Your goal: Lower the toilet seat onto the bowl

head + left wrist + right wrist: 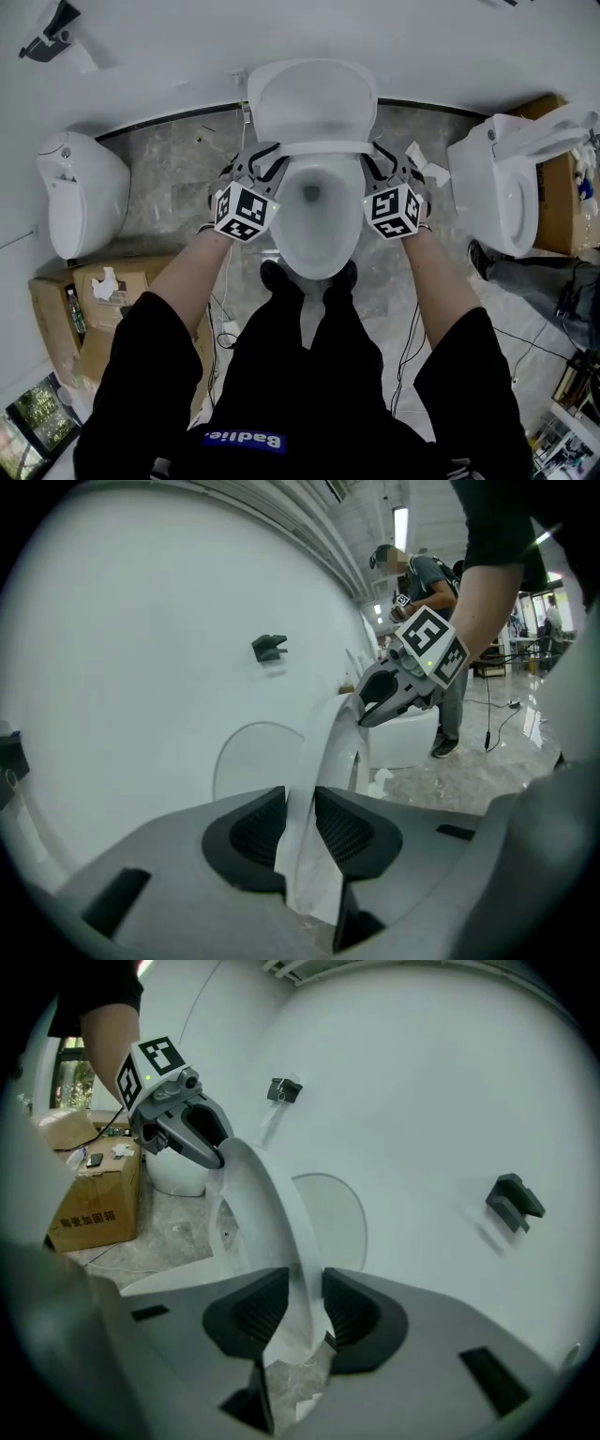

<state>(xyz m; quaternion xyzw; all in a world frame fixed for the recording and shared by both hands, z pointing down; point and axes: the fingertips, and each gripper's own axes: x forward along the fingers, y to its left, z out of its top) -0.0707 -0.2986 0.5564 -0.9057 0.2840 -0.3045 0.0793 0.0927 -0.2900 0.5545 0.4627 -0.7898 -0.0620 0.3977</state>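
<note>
A white toilet stands in front of me; its lid [314, 98] leans back against the wall and the bowl [323, 262] lies open below. The toilet seat [319, 147] is raised off the bowl and tilted. My left gripper [272, 167] is shut on the seat's left side, with the thin white rim [319, 752] pinched between its black pads [258, 832]. My right gripper [372, 164] is shut on the seat's right side, where the rim [272, 1204] runs between its pads [356, 1312]. Each gripper view shows the other gripper at the seat's far side.
A second white toilet [497, 187] stands at the right, with a person's leg and shoe [520, 270] beside it. Another white fixture [80, 192] sits at the left above cardboard boxes [103, 291]. Cables trail over the marble floor [178, 159]. My feet are at the bowl's front.
</note>
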